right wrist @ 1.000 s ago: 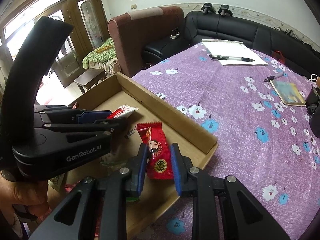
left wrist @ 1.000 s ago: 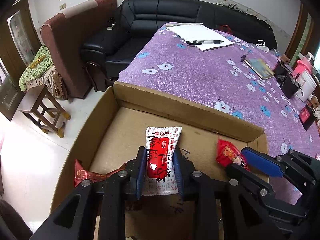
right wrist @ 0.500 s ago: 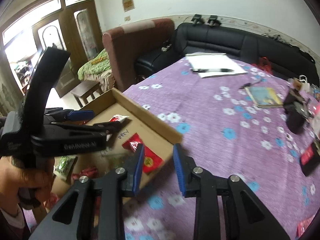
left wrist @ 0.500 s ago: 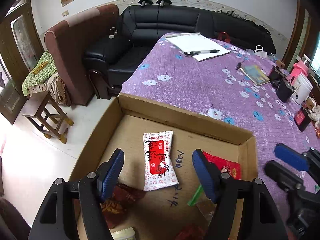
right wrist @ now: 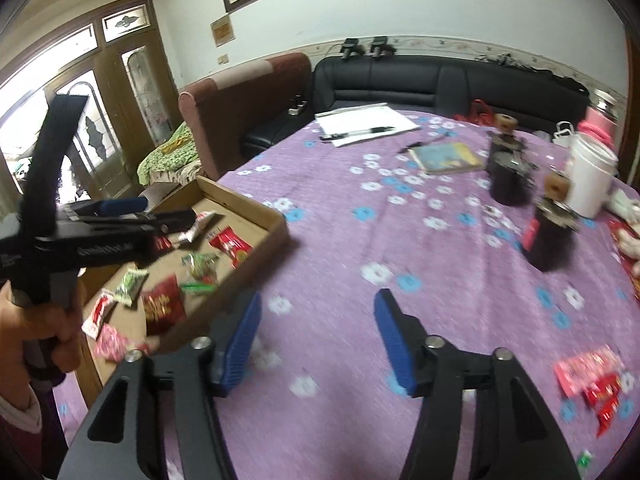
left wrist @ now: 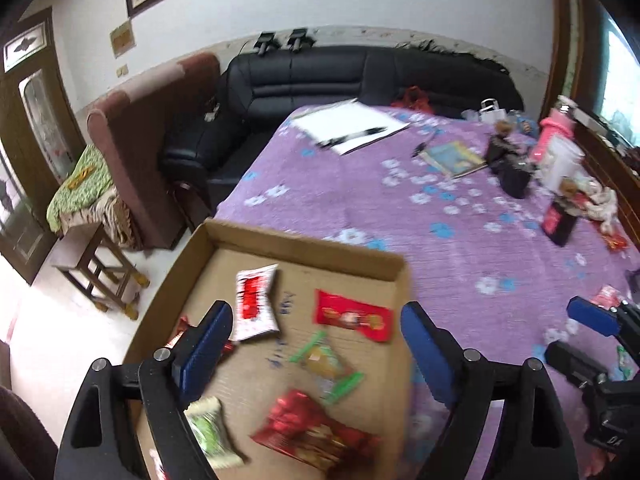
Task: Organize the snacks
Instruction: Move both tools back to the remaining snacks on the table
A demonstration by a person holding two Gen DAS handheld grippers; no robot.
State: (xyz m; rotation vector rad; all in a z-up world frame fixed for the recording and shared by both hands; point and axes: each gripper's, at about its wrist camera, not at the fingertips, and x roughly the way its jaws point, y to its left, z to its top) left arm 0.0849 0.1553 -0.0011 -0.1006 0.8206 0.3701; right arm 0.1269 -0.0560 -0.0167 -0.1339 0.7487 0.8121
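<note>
My left gripper (left wrist: 316, 350) hangs over the shallow brown cardboard box (left wrist: 304, 246) at the table's near-left corner, jaws just swung wide, nothing betw. them. Below in the box: white-and-red flat snack packet (left wrist: 256, 302) near the far-left part, red rectangular wrapper w/ gold print (left wrist: 354, 320) just right of it, apart. Clear green-ended candy pack (left wrist: 326, 364) lies nearer me, dark red foil pouch (left wrist: 316, 432) nearest, pale green wrapped sweet (left wrist: 212, 432) by my left finger.

My right gripper (right wrist: 318, 338) is off the box, over the purple flowered tablecloth (right wrist: 420, 248), jaws just been opening, part spread, empty. Loose pink and red snack packets (right wrist: 592, 380) lie on the cloth to its right, well apart from the box. My left hand (right wrist: 48, 328) grips its handle at the left edge of the right cam. Both views blurred.
</note>
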